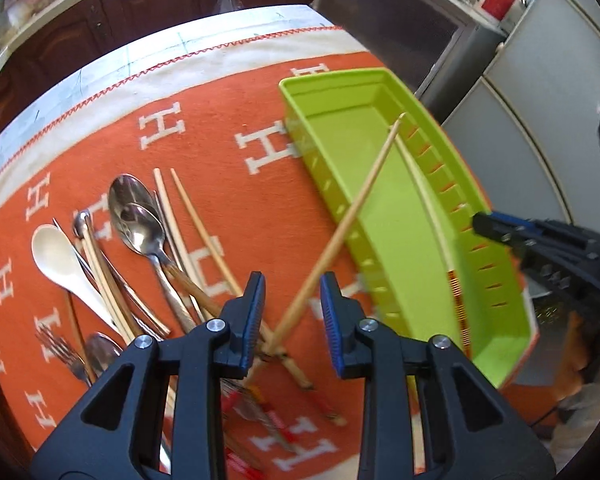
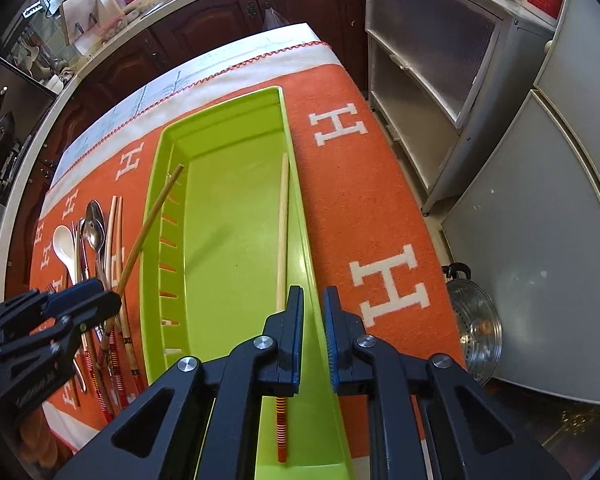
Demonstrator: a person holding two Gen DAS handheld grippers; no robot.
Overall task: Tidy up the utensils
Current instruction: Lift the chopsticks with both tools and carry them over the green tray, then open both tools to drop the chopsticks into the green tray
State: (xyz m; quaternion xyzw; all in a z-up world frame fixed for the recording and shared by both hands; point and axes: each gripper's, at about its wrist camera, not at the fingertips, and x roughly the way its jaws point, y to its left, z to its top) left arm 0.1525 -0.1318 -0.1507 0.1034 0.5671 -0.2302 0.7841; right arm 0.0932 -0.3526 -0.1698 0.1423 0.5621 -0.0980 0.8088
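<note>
A green tray [image 1: 340, 92] [image 2: 220, 120] lies lengthwise on the orange cloth. One chopstick [image 1: 428, 208] [image 2: 282, 232] rests inside along its right wall. A second chopstick [image 1: 364, 192] [image 2: 152, 220] leans across the tray's left rim, tip over the tray. Its lower part passes between the jaws of my left gripper [image 1: 292, 308] [image 2: 100, 296], which stand open and clear of it. My right gripper [image 2: 314, 308] [image 1: 484, 226] straddles the tray's right rim, its pads closed on that wall. Left of the tray lie metal spoons [image 1: 136, 216], a white spoon [image 1: 56, 256], a fork [image 1: 60, 348] and several chopsticks [image 1: 196, 220].
The cloth [image 2: 360, 200] carries white H letters and ends at the table's right edge. Beyond that edge stand grey cabinets [image 2: 420, 80], with a steel pot lid [image 2: 476, 328] on the floor. Dark wooden cupboards [image 1: 160, 4] run behind the table.
</note>
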